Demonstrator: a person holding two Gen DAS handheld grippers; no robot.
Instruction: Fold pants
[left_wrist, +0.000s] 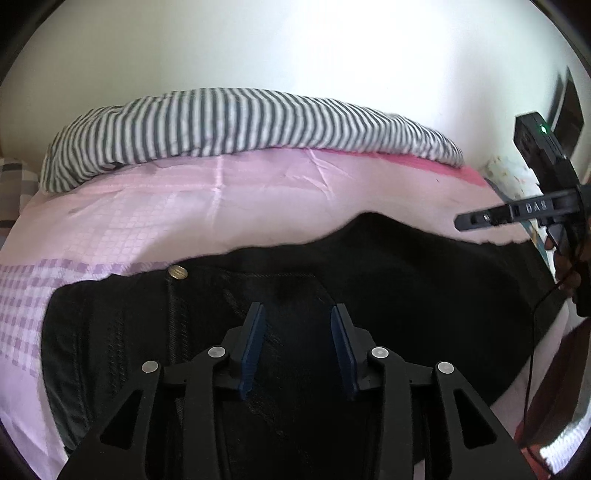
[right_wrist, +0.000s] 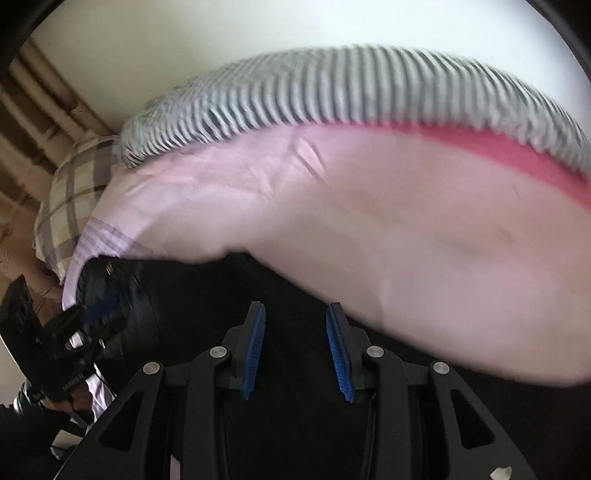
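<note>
The black jeans lie spread across the pink bedsheet, filling each frame's lower half beneath the spread, empty left tool and right tool; denim looks heavy, limp, non-slippery, so pinching waistband near the brass button seems soundest.

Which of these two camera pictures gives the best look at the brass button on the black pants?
The left wrist view. There the brass button sits sharp and unobstructed at the waistband of the black pants. The right wrist view is blurred; only a tiny glint shows near the pants' far end, possibly the button.
</note>
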